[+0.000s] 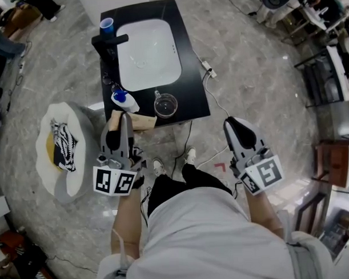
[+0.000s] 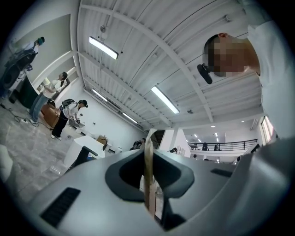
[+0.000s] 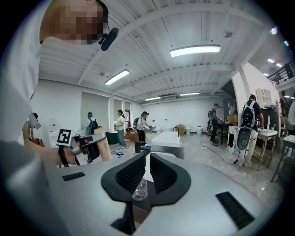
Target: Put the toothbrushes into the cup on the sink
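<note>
Left gripper (image 1: 123, 119), clamped on a flat tan toothbrush packet (image 1: 141, 121) at the black sink counter's (image 1: 192, 78) front edge, should stand it upright above the nearby clear glass cup (image 1: 165, 105); right gripper (image 1: 238, 127) hangs empty, jaws narrowly parted.

Flat box (image 1: 144, 121) between left gripper (image 1: 124, 116) jaws, over desk (image 1: 194, 89) front edge. Bottle (image 1: 125, 101) just beyond those jaws; glass cup (image 1: 165, 105) beyond, to their right. Basin (image 1: 148, 54) farther ahead; faucet (image 1: 109, 41), small cup (image 1: 106, 24) at far left corner. Right gripper (image 1: 236, 122) off desk, by its near right corner; glass cup ahead-left of its jaws.
</note>
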A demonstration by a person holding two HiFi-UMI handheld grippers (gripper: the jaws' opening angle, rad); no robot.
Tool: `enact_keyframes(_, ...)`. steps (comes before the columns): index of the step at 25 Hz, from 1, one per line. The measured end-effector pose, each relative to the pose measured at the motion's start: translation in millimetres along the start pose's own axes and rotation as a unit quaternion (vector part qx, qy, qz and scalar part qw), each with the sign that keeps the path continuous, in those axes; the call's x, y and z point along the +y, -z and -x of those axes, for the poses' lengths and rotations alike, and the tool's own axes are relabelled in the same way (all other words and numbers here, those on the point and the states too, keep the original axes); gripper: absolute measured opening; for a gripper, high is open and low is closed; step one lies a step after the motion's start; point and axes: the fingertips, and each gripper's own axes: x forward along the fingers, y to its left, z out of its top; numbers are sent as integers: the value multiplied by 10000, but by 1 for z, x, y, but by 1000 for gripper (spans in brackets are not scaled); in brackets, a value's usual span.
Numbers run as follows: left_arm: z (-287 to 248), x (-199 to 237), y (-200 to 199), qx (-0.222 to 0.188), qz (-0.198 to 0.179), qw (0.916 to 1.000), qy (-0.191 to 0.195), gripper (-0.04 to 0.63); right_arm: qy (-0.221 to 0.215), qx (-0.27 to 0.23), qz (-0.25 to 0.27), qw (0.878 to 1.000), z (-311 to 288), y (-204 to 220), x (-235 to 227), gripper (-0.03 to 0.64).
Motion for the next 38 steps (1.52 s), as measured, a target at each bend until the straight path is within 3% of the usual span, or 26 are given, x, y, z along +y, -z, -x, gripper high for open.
enact_keyframes(19,-36,50,64,-92,768,9960,-446,35,266,577,-37,9980,8,32,-25,54)
enact_keyframes(38,-44,65,126,-12,963,9928,-716,34,230,978,-187,9948,11,66,-45,54)
